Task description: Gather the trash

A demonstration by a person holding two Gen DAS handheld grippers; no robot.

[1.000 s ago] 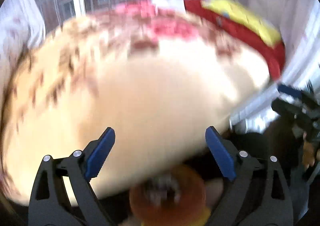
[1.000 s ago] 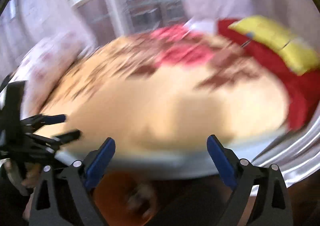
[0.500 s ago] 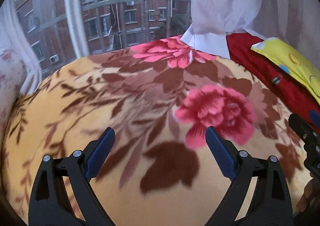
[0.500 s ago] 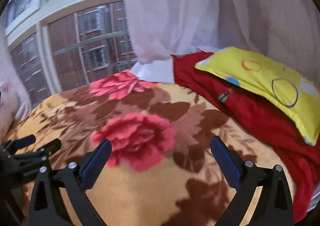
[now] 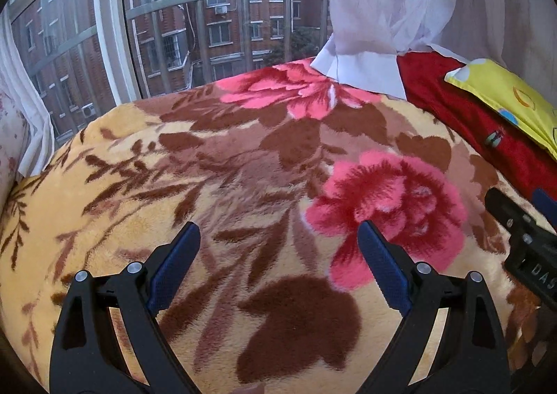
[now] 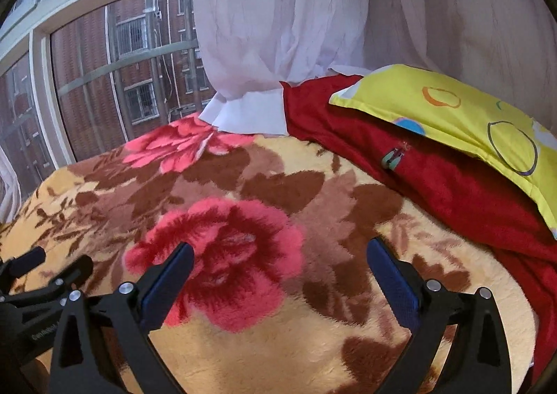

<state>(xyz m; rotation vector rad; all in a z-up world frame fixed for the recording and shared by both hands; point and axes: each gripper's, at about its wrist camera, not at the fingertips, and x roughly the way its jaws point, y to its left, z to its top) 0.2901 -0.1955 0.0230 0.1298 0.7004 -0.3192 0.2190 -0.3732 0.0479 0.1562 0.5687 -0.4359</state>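
Plush floral blanket [image 5: 243, 185] shows us no trash, both our left gripper [image 5: 278, 244] and right gripper [image 6: 278, 265] gape wide, holding nothing, so progress stays unclear.

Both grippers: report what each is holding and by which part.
Nothing is held. The left gripper and right gripper are both open and empty above the floral blanket.

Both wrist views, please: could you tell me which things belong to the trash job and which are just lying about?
Job:
left gripper, open
right gripper, open
small wrapper-like scrap on the red cloth, possibly trash

Lying about:
floral blanket
yellow pillow
curtain
window
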